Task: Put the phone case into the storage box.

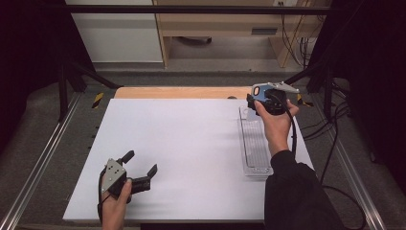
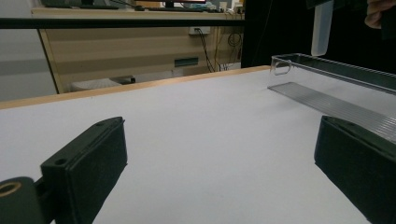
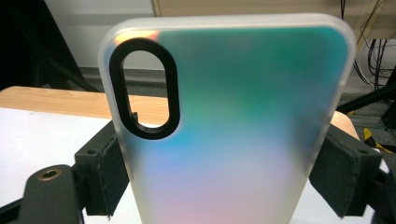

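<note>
A frosted phone case (image 3: pixel 233 130) with an iridescent teal-to-pink sheen and a black oval camera cutout stands upright between my right gripper's (image 3: pixel 229 163) jaws, which press on its two long sides. From the high view this right gripper (image 1: pixel 256 98) holds the case (image 1: pixel 262 90) above the table's far right corner, over the far end of a clear plastic tray (image 1: pixel 256 143). My left gripper (image 1: pixel 141 162) rests open at the near left of the white table (image 1: pixel 191 143), nothing between its jaws (image 2: pixel 219 154). The left gripper view shows the tray (image 2: pixel 336 70) and the case (image 2: pixel 322 28) hanging above it.
A wooden strip (image 1: pixel 177 92) edges the table's far side. Black frame posts and metal rails (image 1: pixel 43 158) run along both sides. Cables (image 1: pixel 335 143) trail on the floor at the right. Cabinets stand beyond the table.
</note>
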Action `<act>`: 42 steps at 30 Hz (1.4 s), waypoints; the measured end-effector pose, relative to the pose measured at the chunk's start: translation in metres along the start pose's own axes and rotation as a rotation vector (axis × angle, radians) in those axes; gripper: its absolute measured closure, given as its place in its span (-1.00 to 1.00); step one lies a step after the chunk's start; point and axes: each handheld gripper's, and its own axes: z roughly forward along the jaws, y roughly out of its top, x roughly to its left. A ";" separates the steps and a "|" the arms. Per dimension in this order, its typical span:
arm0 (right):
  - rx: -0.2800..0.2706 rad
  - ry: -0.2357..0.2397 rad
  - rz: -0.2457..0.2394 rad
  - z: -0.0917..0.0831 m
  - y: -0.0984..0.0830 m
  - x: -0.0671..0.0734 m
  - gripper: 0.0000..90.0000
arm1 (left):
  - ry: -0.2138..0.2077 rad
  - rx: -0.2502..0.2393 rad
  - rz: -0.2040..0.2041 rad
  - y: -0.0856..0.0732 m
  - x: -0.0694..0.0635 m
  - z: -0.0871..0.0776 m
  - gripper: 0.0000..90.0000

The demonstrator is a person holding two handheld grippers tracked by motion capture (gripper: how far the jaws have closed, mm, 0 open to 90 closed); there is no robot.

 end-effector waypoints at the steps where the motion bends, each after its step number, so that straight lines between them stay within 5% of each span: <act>1: 0.004 -0.003 0.002 0.002 -0.001 0.000 -0.62 | 0.001 0.001 0.000 0.000 0.000 0.000 -0.95; 17: 0.022 -0.053 0.046 0.029 -0.015 -0.001 -0.62 | -0.009 0.000 -0.001 0.000 0.000 0.000 -0.95; 42: 0.032 -0.098 0.040 0.055 -0.028 0.003 -0.62 | -0.016 -0.005 -0.002 0.000 0.000 0.000 -0.95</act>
